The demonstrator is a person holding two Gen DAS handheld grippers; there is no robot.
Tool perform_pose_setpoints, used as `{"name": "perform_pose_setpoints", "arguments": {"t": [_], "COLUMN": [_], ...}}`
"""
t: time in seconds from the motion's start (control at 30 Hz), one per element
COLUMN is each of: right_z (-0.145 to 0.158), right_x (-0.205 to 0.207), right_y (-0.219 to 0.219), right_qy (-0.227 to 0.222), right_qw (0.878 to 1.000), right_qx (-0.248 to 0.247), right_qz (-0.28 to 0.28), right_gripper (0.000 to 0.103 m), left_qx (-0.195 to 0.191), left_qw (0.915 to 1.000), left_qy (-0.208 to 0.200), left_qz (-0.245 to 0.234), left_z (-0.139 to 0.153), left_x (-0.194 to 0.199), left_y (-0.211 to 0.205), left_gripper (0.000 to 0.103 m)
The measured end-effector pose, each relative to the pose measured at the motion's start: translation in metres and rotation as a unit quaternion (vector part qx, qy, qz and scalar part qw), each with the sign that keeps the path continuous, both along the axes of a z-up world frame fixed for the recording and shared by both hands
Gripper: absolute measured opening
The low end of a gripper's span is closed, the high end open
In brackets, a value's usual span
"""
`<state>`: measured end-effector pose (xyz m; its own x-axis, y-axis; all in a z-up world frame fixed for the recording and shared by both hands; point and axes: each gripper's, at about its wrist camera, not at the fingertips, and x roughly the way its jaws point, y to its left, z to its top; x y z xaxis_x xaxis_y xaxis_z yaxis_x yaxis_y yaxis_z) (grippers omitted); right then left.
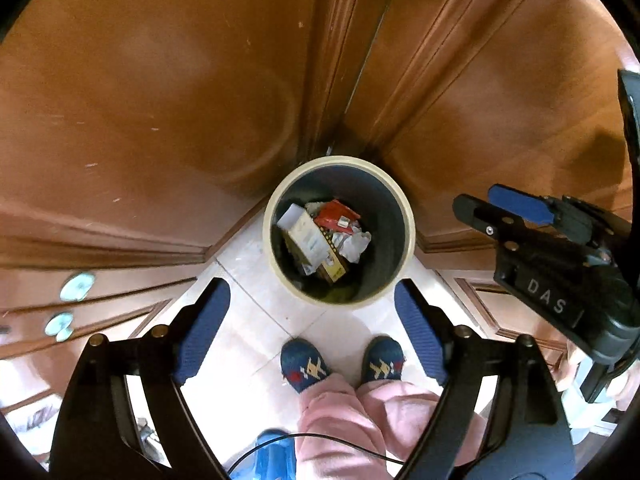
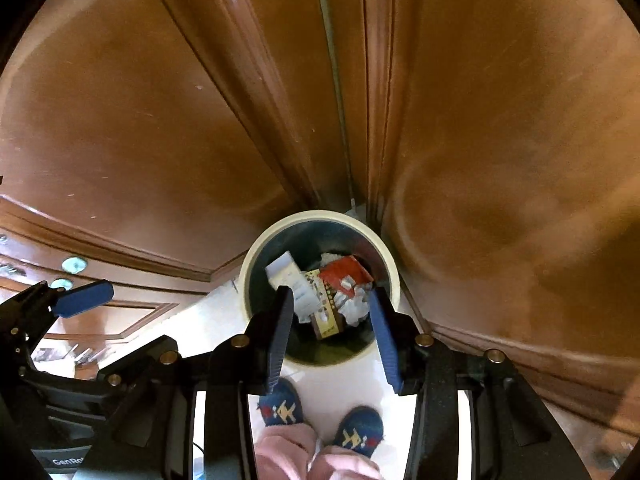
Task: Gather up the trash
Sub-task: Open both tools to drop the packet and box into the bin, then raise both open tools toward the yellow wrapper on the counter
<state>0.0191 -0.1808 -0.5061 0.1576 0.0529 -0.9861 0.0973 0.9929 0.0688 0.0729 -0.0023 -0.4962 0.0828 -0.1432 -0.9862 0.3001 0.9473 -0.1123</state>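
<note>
- A round bin (image 1: 404, 236) with a cream rim and dark inside stands on the floor (image 1: 256, 280), set into the corner where two brown wooden panels meet.
- The floor is pale tile, glossy, with thin grout lines that run slantwise past the bin.
- The wooden panels (image 1: 160, 92) rise on both sides of the corner; they have raised mouldings, a skirting strip along the bottom and a few small pale scuffs.
- At the left in the left wrist view, lower wooden fronts carry two round pale green knobs (image 1: 78, 286).
- The trash (image 1: 320, 240) lies at the bottom of the bin: a pale flat box, a red wrapper, a yellowish carton and crumpled white paper, heaped together and touching.
- The left claw (image 1: 312, 328) points straight down above the floor just in front of the bin, its blue pads spread wide with nothing between them.
- The right claw (image 2: 330, 340) hangs over the bin's mouth, its jaws partly apart and gripping nothing; the trash shows in the gap far below.
- A person's two feet in blue patterned slippers (image 1: 306, 364) stand on the tile near the bin, with pink trouser legs (image 1: 344, 420) above them.
- A thin black cable (image 1: 304, 438) crosses the trousers.
</note>
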Motion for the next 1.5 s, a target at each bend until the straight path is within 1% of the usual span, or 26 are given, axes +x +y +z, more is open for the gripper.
{"name": "perform_pose_setpoints", "arguments": {"t": [0.1, 0.3, 0.47, 0.57, 0.67, 0.77, 0.87, 1.03, 1.1, 1.2, 1.3, 1.5], "right_z": [0.026, 0.094, 0.165, 0.214, 0.265, 0.311, 0.355, 0.409, 0.434, 0.461, 0.487, 0.523], "right_x": [-0.008, -0.026, -0.041, -0.048, -0.056, -0.059, -0.06, -0.059, -0.058, -0.056, -0.051, -0.037], "right_y": [0.003, 0.012, 0.018, 0.017, 0.015, 0.011, 0.006, 0.002, 0.002, -0.001, -0.004, -0.004], "right_qy": [0.003, 0.008, -0.003, -0.021, -0.044, -0.069, -0.094, -0.141, -0.162, -0.192, -0.222, -0.257], "right_qw": [1.0, 1.0, 0.999, 0.998, 0.997, 0.996, 0.993, 0.987, 0.983, 0.977, 0.971, 0.961], "right_qx": [0.003, 0.004, 0.006, 0.008, 0.004, 0.004, 0.004, 0.009, 0.006, 0.003, 0.006, 0.01], "right_qz": [0.003, 0.019, 0.041, 0.05, 0.058, 0.063, 0.066, 0.075, 0.083, 0.09, 0.092, 0.105], "right_gripper": [0.04, 0.04, 0.04, 0.041, 0.045, 0.046, 0.046, 0.046, 0.048, 0.053, 0.056, 0.056], "left_qx": [0.0, -0.002, -0.006, -0.011, -0.01, -0.008, -0.005, -0.004, -0.004, -0.009, -0.004, 0.0], "left_qw": [1.0, 0.9999, 0.9991, 0.9981, 0.9965, 0.9945, 0.9924, 0.9857, 0.9826, 0.9792, 0.975, 0.9654], "left_qy": [0.004, -0.008, -0.03, -0.046, -0.069, -0.091, -0.109, -0.154, -0.171, -0.188, -0.209, -0.245], "left_qz": [0.005, 0.013, 0.028, 0.04, 0.045, 0.051, 0.058, 0.068, 0.072, 0.075, 0.076, 0.09], "left_z": [0.032, 0.114, 0.183, 0.223, 0.267, 0.3, 0.328, 0.379, 0.396, 0.418, 0.436, 0.47], "left_x": [-0.012, -0.037, -0.055, -0.063, -0.07, -0.075, -0.076, -0.077, -0.077, -0.076, -0.073, -0.068], "left_y": [0.002, 0.004, 0.007, 0.01, 0.013, 0.014, 0.013, 0.013, 0.012, 0.009, 0.006, 0.003], "left_gripper": [0.082, 0.082, 0.082, 0.082, 0.082, 0.082, 0.082, 0.082, 0.082, 0.082, 0.082, 0.083]}}
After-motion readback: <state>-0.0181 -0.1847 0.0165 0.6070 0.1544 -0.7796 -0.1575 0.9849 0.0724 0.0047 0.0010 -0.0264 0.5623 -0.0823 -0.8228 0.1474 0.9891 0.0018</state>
